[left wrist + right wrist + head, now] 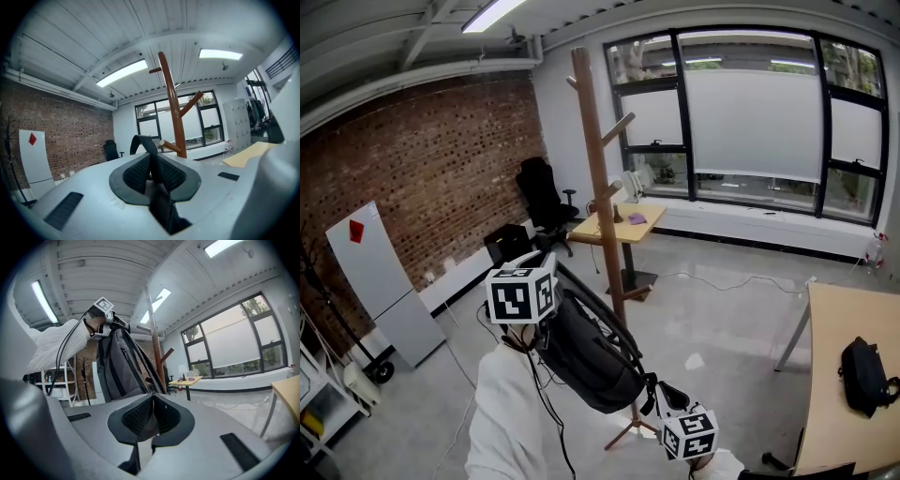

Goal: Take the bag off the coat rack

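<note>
A matt, dark grey woven-cloth bag [586,361], a smooth, slightly glossy reddish-brown wooden coat rack [598,169], a rough red brick wall [422,178], a polished grey floor [712,309].

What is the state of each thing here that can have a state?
Bag: hanging from both claws, by the rack.
Left claw: shut on the bag's top loop.
Right claw: shut on a bag strap.
Rack: upright, visible pegs bare.
Lamp: on.
Blind: partly lowered.
</note>
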The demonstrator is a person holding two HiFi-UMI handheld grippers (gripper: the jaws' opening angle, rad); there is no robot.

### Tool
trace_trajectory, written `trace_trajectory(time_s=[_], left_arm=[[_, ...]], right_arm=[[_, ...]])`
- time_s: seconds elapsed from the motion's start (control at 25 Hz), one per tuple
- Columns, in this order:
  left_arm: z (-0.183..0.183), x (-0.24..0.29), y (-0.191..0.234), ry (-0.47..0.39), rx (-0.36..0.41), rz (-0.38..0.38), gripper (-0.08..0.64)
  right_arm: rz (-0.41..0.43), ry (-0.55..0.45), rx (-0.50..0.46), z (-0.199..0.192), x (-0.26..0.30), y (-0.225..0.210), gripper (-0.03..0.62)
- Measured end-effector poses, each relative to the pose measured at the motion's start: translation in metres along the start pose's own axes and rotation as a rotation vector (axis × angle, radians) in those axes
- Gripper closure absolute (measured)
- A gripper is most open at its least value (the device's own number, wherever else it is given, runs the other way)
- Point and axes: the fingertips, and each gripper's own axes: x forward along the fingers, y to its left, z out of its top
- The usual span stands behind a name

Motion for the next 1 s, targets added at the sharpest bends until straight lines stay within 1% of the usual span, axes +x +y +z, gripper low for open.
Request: trace_trajectory(time_s=[0.32, 0.68, 0.8, 0.92, 1.0], left_arm=[[-0.002, -0.016, 0.034, -0.013, -0.026, 0.056, 0.514], [0.002, -0.039, 0.056, -0.03, -0.02, 0.095, 0.514], [0.004, -0.047, 0.061, -0.036, -0.026, 0.096, 0.514], [0.006, -0.058, 0.061, -0.047, -0.036, 0.074, 0.514], [0.008, -0.065, 0.06, -0.055, -0.028, 0.065, 0.514]], right_arm=[[0.0, 0.004, 0.0, -0.001, -0.006, 0.004, 0.578], [0.019, 0.008, -0.007, -0.002, -0.009, 0.015, 0.578], [0.025, 0.008, -0.01, -0.002, -0.011, 0.019, 0.578], [0.03, 0.009, -0.014, -0.003, -0.013, 0.023, 0.578], [0.036, 0.011, -0.017, -0.004, -0.013, 0.026, 0.578]])
